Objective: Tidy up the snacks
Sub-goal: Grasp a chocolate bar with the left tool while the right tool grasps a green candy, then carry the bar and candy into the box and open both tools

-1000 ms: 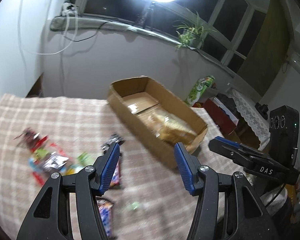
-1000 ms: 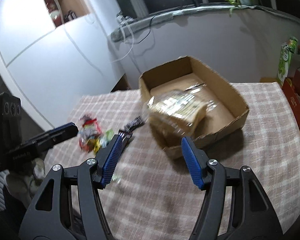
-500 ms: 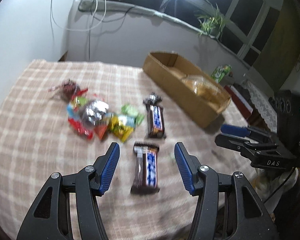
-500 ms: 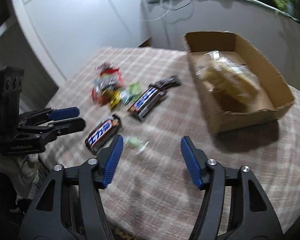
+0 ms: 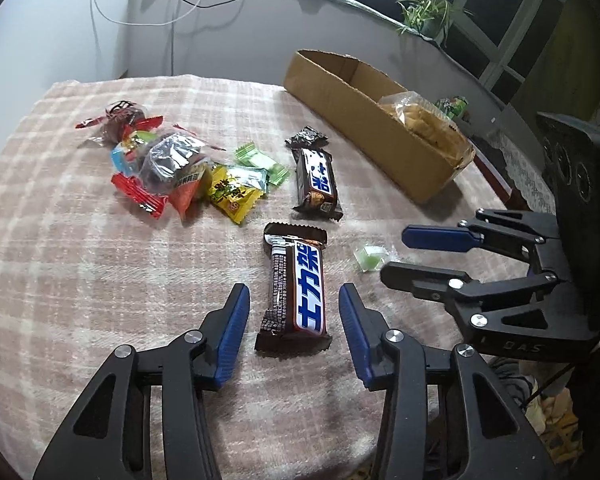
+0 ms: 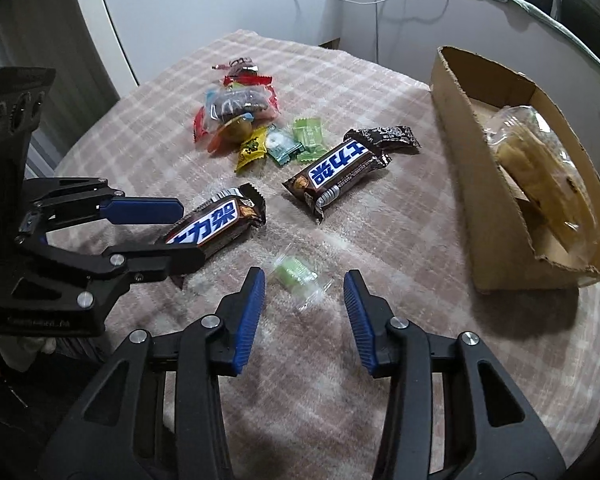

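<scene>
Both hand-held grippers have dropped toward the desk (image 5: 60, 280), jaws narrowing but unclamped: left hand-held gripper (image 5: 294, 312) straddles a chocolate bar (image 5: 296, 292), right hand-held gripper (image 6: 304, 300) a green candy (image 6: 296, 276). Only bread (image 6: 540, 168) sits in the box (image 6: 480, 184).

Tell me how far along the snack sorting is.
Done: only the bagged bread lies in the cardboard box. In hand: nothing yet; the left tool, closing, straddles the near chocolate bar, the right tool the green candy. Left: the far bar and candy pile.
</scene>
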Tool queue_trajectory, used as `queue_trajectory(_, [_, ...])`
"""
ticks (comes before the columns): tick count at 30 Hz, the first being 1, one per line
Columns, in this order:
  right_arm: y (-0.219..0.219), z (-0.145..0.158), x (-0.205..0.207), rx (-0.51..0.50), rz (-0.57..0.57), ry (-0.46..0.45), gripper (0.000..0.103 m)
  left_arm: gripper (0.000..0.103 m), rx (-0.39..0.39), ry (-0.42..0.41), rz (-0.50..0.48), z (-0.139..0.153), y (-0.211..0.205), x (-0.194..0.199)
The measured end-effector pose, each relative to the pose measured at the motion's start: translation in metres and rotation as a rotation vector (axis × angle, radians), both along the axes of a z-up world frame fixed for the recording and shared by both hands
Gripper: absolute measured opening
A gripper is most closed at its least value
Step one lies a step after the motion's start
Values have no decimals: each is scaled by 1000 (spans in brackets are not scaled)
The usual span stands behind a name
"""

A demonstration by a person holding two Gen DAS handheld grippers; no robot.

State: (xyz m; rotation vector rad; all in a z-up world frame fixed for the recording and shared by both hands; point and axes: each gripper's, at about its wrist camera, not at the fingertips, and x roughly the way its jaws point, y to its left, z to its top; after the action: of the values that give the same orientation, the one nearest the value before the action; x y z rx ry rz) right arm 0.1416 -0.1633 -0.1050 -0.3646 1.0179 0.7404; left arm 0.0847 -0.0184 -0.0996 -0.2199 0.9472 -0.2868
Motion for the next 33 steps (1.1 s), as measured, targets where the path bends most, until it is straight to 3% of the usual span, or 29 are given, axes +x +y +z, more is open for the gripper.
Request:
queue_trajectory(4, [4,-7,3,-20,7,8,39,44,12,7,-5,-4,-3,3])
queue_trajectory(12, [7,-11,7,-30,9,14,25,33,30,5,-2,-8,-5,9])
queue_trajectory(22, [2,-7,8,7,-7,14,25,27,21,-6,6,-8,-2,12])
queue_trajectory(33, [-31,28,16,108,-73,-22,25,27,-24,-31,24,8,5,18])
